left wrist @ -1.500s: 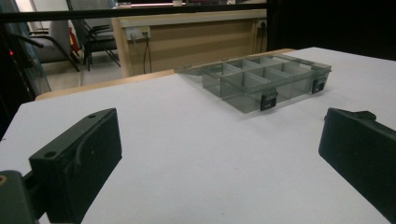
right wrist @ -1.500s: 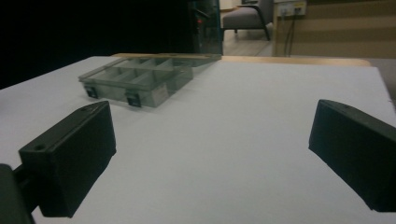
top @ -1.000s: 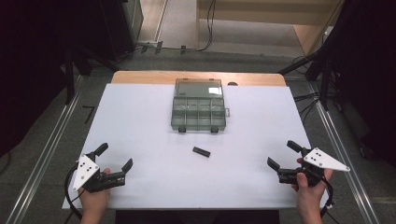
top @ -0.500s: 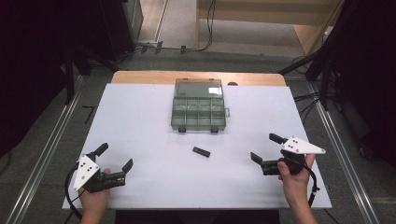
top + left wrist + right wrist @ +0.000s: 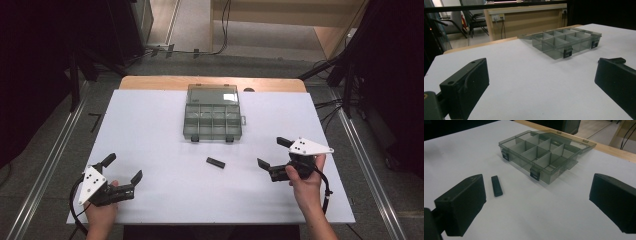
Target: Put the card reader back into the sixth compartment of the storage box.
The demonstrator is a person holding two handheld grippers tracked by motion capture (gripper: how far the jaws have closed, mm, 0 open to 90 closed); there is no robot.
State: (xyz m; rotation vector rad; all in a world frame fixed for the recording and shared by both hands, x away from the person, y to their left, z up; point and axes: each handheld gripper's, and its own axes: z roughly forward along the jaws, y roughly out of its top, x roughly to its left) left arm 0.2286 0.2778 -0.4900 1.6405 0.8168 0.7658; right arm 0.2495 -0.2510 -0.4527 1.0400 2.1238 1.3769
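High view: the right gripper (image 5: 271, 154) is held above the white table (image 5: 150, 130) at its right side, jaws spread wide and empty, pointing left toward the small black bar (image 5: 215, 162). The bar lies flat on the table, near the middle, well apart from the gripper's jaws and just nearer the person than the compartment box (image 5: 212, 120). The box stands open at the far centre, its lid laid back. The left gripper (image 5: 122, 168) rests at the near left corner, jaws released and holding nothing.

Left gripper view: both jaws stand wide apart over bare table; the compartment box (image 5: 566, 41) lies far right.

Right gripper view: the jaws are open; the black bar (image 5: 496, 185) lies just beside the left jaw, not touching it. The box (image 5: 541, 157) sits beyond, compartments empty.
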